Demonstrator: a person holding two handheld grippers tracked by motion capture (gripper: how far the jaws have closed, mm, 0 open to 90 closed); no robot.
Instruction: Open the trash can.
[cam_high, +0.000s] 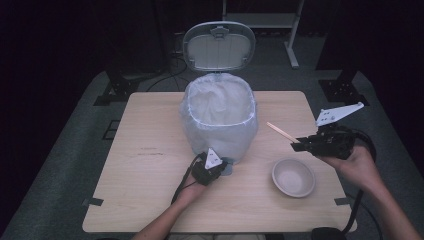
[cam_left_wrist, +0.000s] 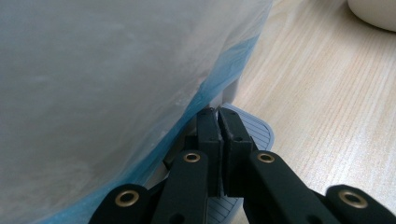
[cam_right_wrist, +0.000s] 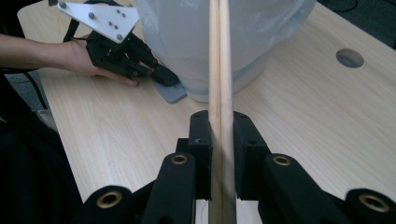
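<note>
The step in hand looks like throwing away the chopsticks (cam_high: 282, 132): the right gripper (cam_high: 298, 146) is clenched on their lower end and holds them above the surface, tips pointing toward 10 o'clock at the lined bin (cam_high: 220, 117). The left gripper (cam_high: 218, 169), clenched on nothing, presses the bin's pedal (cam_left_wrist: 254, 135), lid (cam_high: 218, 46) up. Next, the chopsticks need carrying over the bin's open mouth, then releasing.

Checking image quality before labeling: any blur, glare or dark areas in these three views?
High view: table lit, surroundings nearly black, picture soft. Left gripper view: bag close up and blurred, left gripper sharper, no glare. Right gripper view: chopsticks and right gripper fairly sharp, lower left corner dark.
</note>
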